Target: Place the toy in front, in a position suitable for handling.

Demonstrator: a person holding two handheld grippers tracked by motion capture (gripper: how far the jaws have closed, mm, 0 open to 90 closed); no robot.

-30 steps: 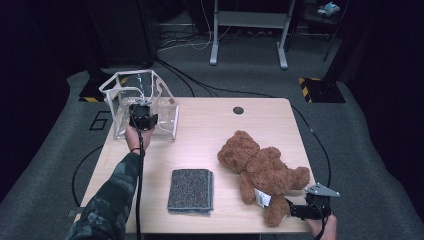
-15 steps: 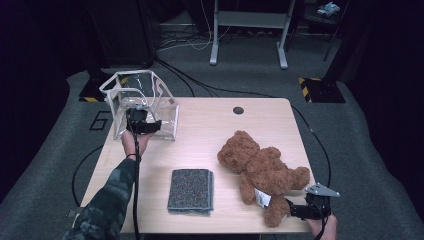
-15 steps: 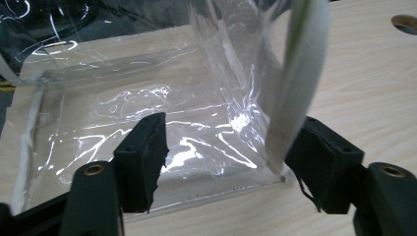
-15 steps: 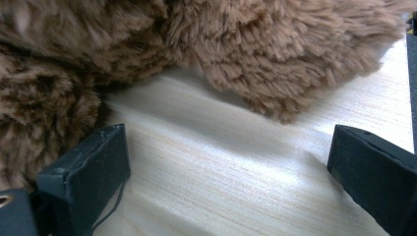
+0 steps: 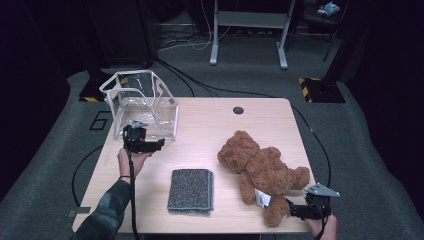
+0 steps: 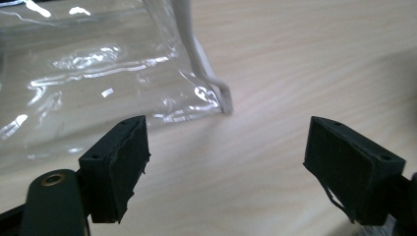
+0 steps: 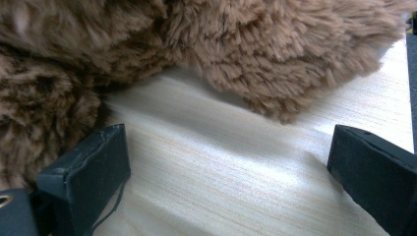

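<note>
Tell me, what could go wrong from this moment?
1. The left gripper, its fingers just opened with nothing between them, sits close to the clear bag; a careless move could push or tip the light bag.
2. The right gripper is open beside the teddy bear, near the table edge; a nudge might push the bear off.

The left hand-held gripper (image 6: pixel 226 172) looks along its two black jaws, which stand wide apart — one at about 8 o'clock, the other at about 4 o'clock — having just been opening, with nothing but bare wood between them. The clear plastic bag (image 6: pixel 88 73) lies at 10 to 11 o'clock on the pale wooden surface (image 6: pixel 314 54), glare streaking its wall. Its white-edged corner (image 6: pixel 223 98) touches down near 12 o'clock, just beyond the jaws and apart from both.
</note>
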